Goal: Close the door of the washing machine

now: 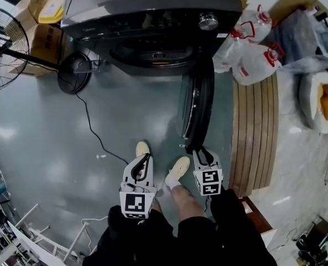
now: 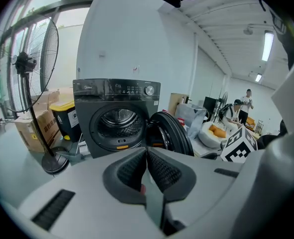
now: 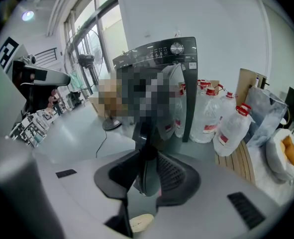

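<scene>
1. Left claw (image 1: 146, 158) hangs just above the person's shoes (image 1: 178, 168), jaws pressed together on nothing.
2. Right claw (image 1: 201, 150) is clamped on the free edge of the door (image 1: 200, 101), which stands wide open, edge-on from the washing machine (image 1: 152, 10).
3. Bare floor (image 1: 41, 126) lies open left of the door; a slatted wooden platform (image 1: 258, 126) runs close on its right.
4. Jugs (image 1: 255, 60) carry red labels, print unreadable.

Left claw (image 1: 144, 160): pale grey shell, black ribbed pads (image 2: 132, 171), dark slots in the casing.
Right claw (image 1: 200, 152): same grey shell and black ribbed pads (image 3: 174, 176).
Left cube (image 1: 137, 203): white, black square markers.
Right cube (image 1: 210, 182): white, black square markers.
Sleeves (image 1: 233, 218): black.
Shoes (image 1: 178, 169): cream, low-cut.
</scene>
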The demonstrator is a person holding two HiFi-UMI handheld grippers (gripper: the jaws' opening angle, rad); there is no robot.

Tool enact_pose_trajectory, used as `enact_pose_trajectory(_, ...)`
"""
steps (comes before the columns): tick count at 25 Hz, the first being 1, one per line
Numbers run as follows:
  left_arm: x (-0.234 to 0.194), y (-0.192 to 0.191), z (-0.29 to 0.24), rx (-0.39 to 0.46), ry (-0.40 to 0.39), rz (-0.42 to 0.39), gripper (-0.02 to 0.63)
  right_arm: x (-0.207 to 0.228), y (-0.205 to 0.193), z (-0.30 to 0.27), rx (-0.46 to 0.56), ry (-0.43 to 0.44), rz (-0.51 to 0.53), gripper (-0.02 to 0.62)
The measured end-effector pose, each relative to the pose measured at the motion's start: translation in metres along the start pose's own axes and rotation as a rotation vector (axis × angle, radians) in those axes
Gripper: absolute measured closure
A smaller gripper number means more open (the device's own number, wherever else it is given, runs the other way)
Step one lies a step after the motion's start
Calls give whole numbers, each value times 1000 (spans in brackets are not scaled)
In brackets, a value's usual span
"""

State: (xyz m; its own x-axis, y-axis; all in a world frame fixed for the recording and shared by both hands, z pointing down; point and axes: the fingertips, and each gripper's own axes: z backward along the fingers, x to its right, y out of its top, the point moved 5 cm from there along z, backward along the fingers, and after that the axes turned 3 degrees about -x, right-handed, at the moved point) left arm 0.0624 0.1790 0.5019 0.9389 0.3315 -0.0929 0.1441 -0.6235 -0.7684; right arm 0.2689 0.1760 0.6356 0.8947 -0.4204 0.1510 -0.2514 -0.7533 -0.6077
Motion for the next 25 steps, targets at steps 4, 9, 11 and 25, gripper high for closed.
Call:
enact_pose_trajectory(4, -17, -1, 5, 19, 15, 7, 577, -15, 6, -8, 10, 11, 0, 471)
enact_pose_trajectory(9, -43, -5, 9, 26, 11, 11, 577, -42, 15, -19, 15, 5, -19, 466)
enact_pose_trajectory(11, -52, -6, 8, 25, 6, 10, 577, -51, 20, -24, 24, 2, -31, 466)
enact_pose_trajectory(25, -135, 3, 1, 15, -5, 15, 577, -114, 62, -68, 8, -23, -97, 456)
